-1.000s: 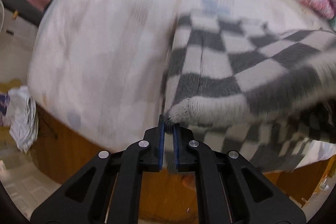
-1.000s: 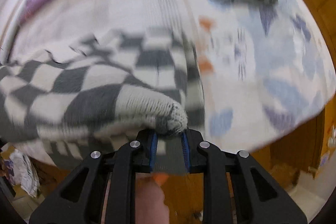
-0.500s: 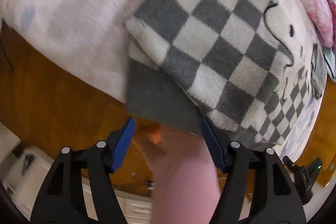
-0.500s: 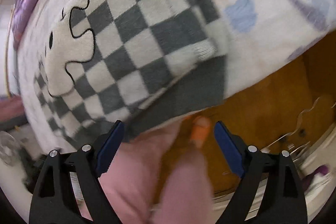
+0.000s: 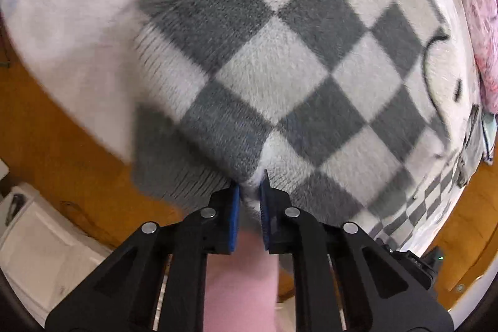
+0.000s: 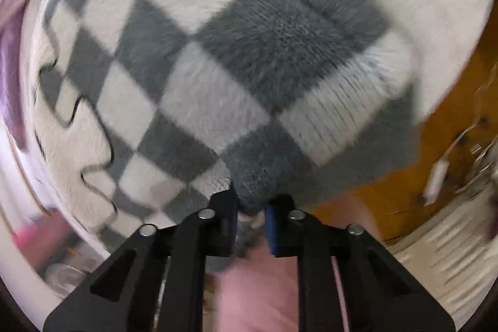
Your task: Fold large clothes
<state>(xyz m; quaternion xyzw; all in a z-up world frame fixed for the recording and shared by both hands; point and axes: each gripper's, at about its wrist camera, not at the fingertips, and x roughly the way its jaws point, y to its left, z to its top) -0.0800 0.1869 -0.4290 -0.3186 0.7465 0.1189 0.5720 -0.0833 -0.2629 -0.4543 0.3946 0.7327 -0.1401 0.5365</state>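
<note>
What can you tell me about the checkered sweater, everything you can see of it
The checkered sweater is a fuzzy knit in grey and off-white squares, with a ribbed grey hem and a cream cartoon patch outlined in black. It lies folded on a pale bedspread, its near edge at the bed's edge. The left gripper and the right gripper are each shut on that near edge.
</note>
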